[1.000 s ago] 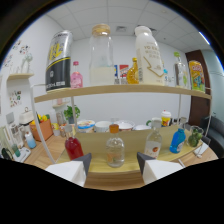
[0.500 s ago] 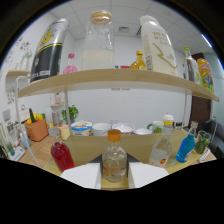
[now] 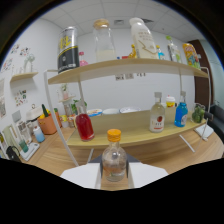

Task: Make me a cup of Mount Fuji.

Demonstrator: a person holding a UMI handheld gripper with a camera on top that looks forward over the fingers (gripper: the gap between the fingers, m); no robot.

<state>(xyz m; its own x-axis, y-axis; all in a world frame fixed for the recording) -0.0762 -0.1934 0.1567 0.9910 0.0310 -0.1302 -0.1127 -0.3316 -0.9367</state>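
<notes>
Wooden shelf [image 3: 131, 134] with red bottle [image 3: 84, 126], clear bottle [image 3: 157, 119], blue bottle [image 3: 180, 114].

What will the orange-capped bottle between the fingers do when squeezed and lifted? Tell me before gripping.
The orange-capped bottle looks like clear glass, so probably rigid, smooth and somewhat slippery. It seems partly filled, so likely weighty. Its rounded body narrows upward, so it may tip if nudged high. The gripper is open around it.

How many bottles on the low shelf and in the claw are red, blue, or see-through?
Red: 1, the red bottle
Blue: 1, the blue bottle
See-through: 2, the orange-capped bottle between the claw fingers and the labelled clear bottle
Total: 4
</notes>
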